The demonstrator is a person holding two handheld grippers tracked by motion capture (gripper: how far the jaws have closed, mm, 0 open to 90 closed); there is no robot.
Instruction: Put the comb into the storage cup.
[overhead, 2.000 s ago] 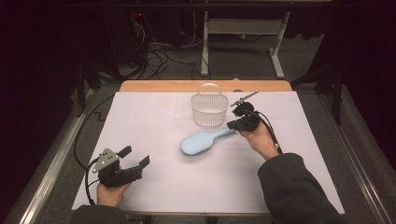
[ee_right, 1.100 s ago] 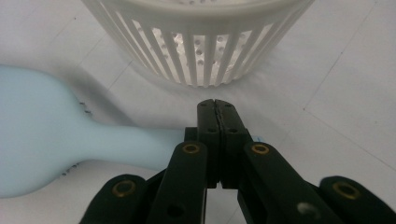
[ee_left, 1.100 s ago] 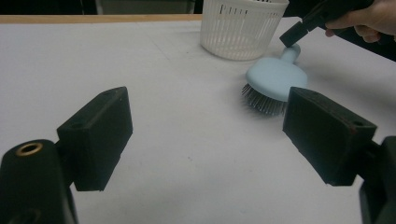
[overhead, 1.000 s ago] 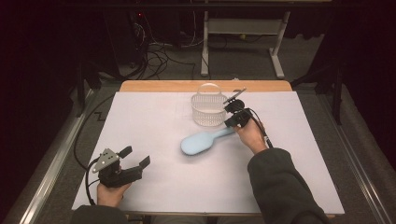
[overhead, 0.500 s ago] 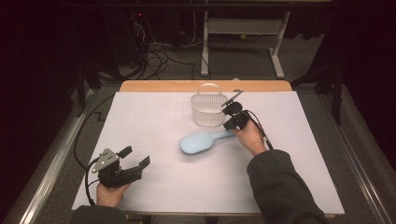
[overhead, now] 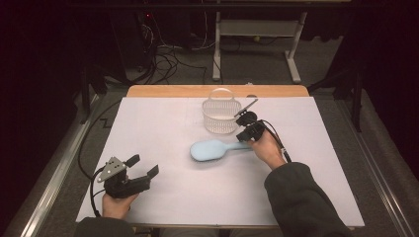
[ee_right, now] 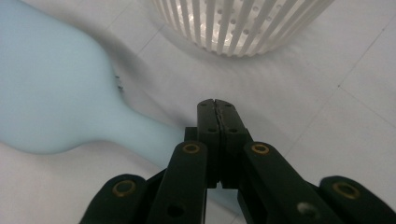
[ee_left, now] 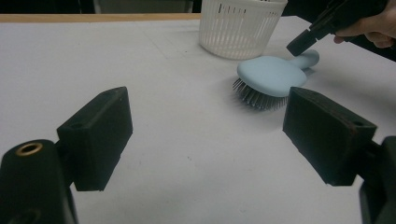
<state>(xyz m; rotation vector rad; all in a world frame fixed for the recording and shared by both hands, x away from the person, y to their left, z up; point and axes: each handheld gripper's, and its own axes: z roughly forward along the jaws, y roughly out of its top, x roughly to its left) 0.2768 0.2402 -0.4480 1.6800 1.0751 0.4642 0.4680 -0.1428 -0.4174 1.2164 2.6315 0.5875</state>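
Hovering my right hand-held gripper [ee_right: 217,105], jaws pressed together, over the handle of the blue hairbrush [overhead: 213,149]; contact unclear. Brush lies bristles-down mid-counter, just before the white basket [overhead: 221,114]. Left hand-held gripper [overhead: 143,168] spread, near-left corner.

Smooth matt plastic hairbrush [overhead: 213,149], slatted white plastic basket [overhead: 221,114], matt white table [overhead: 163,128]

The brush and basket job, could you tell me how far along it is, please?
Nothing looks done: the brush lies bristles down on the table, outside the basket. In hand: the right gripper, jaws shut and empty, is over the brush handle. Left: probably gripping and moving it. The left gripper waits open.
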